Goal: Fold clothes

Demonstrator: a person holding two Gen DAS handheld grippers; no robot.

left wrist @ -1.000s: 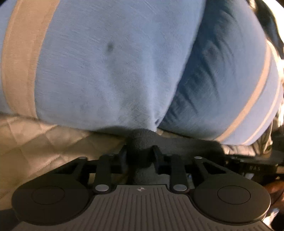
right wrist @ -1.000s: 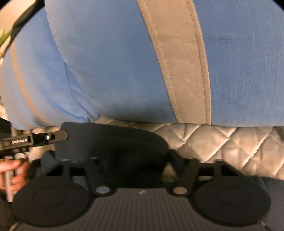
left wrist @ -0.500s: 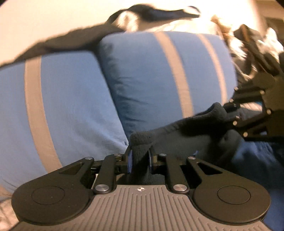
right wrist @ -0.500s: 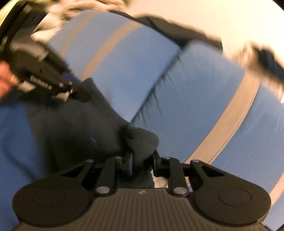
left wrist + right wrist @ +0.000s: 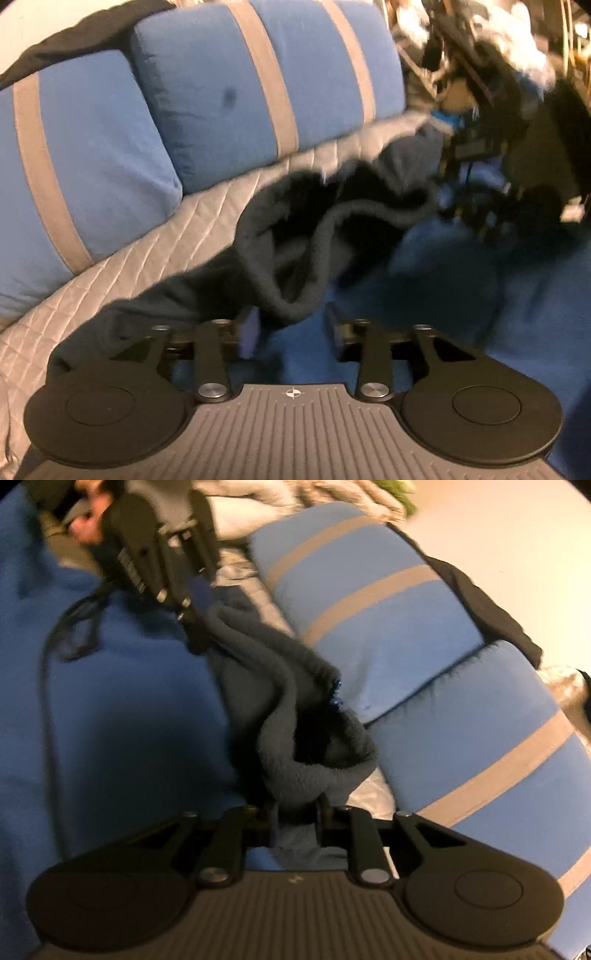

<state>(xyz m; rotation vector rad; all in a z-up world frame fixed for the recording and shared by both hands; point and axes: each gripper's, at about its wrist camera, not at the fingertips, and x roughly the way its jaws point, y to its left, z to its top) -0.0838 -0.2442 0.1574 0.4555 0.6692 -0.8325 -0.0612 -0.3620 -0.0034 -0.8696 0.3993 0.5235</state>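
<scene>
Left gripper (image 5: 291, 332): jaws opening, the pads apart, a rolled edge of the dark grey fleece garment (image 5: 295, 251) hanging between them, not pinched. Right gripper (image 5: 297, 818): jaws closing, clamped on a bunched fold of the garment. The garment hangs crumpled between both grippers, above a bright blue blanket (image 5: 129, 701) and beside blue cushions with grey stripes (image 5: 229, 96).

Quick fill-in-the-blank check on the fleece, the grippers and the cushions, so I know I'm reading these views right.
1. The right gripper is clamped on the dark ____.
2. The left gripper has its jaws ____, pressing on nothing.
3. The blue cushions carry ____ stripes.

Missing words: fleece; opening; grey.
</scene>
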